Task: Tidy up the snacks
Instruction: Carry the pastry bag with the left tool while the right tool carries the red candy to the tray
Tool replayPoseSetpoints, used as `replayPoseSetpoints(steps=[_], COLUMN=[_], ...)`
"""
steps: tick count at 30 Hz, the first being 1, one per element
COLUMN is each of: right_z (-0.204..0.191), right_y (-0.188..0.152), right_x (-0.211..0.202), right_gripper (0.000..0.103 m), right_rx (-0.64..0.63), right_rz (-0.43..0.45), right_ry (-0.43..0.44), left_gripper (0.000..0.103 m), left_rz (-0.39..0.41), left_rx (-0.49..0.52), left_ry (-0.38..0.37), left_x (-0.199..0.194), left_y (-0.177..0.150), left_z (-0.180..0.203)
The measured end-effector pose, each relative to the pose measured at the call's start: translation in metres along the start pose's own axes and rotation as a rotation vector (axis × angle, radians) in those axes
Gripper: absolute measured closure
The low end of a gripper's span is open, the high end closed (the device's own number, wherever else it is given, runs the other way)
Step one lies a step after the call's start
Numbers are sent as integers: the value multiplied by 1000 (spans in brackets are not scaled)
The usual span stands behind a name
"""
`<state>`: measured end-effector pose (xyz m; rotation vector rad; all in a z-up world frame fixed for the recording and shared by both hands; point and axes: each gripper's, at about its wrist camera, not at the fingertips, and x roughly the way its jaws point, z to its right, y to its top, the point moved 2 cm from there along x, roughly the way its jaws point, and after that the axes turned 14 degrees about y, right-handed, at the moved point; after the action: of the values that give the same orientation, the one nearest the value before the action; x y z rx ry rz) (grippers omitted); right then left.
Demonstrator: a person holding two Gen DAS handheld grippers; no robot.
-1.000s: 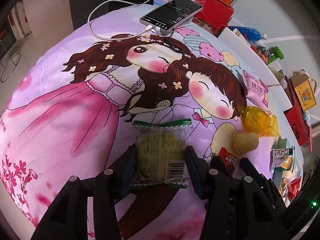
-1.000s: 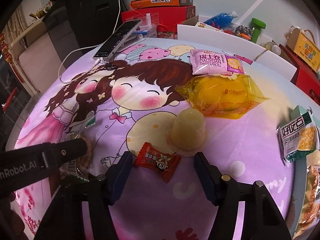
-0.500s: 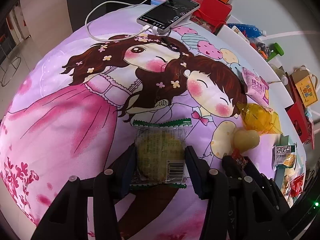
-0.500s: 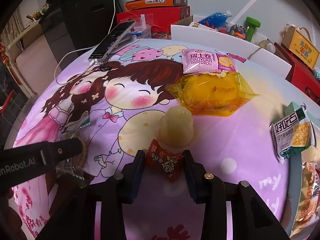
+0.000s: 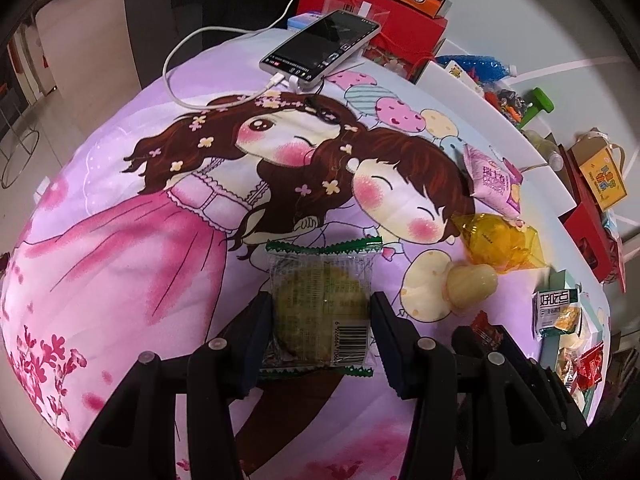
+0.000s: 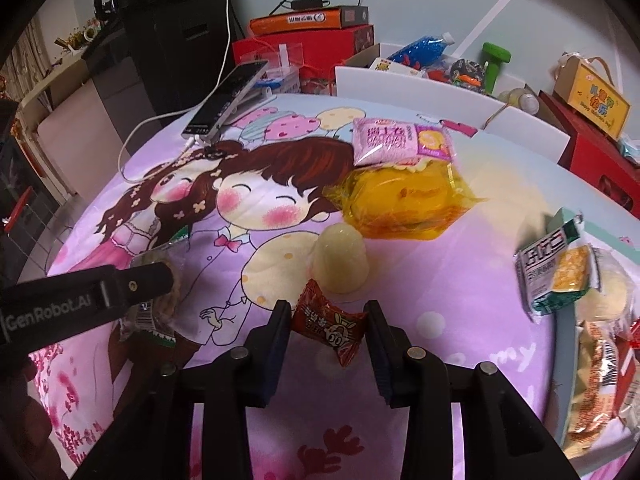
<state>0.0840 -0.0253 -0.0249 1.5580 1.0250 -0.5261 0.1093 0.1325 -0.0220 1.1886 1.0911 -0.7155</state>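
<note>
My left gripper [image 5: 320,320] is shut on a clear, green-edged packet holding a round greenish pastry [image 5: 320,300], just above the pink cartoon tablecloth [image 5: 120,240]. My right gripper [image 6: 326,328] is shut on a small red wrapped candy [image 6: 326,324], lifted off the cloth in front of a pale jelly cup [image 6: 340,260]. In the left wrist view the jelly cup [image 5: 472,284] and the red candy [image 5: 486,330] sit to the right, between the right gripper's fingers. The left gripper's arm [image 6: 80,300] crosses the left side of the right wrist view.
A yellow packet [image 6: 400,200] and a pink swiss-roll packet [image 6: 400,140] lie beyond the jelly cup. A corn snack packet [image 6: 556,268] and several more snacks fill a tray [image 6: 608,248] on the right. A charging phone [image 5: 320,48] stands at the far edge; boxes and clutter behind.
The right gripper's jaws closed on the red candy and raised it a little. The left gripper kept its hold on the pastry packet without moving.
</note>
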Motion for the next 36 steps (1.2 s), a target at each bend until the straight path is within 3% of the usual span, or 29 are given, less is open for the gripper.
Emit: replayPoseSetpoints(steps=[6, 16, 36], right_z=[9, 42, 180], right_y=[5, 8, -8], right_x=[-24, -70, -174], right_gripper=[63, 63, 63], right_rx=[10, 71, 352], right_rz=[41, 111, 290], right_ry=[-21, -59, -206], left_gripper=[52, 52, 52], left_rz=[24, 85, 214], left_rx=[24, 65, 291], left_ry=[-4, -71, -145], left_x=[-10, -35, -88], left_y=[-1, -1, -21], left_z=[9, 39, 136])
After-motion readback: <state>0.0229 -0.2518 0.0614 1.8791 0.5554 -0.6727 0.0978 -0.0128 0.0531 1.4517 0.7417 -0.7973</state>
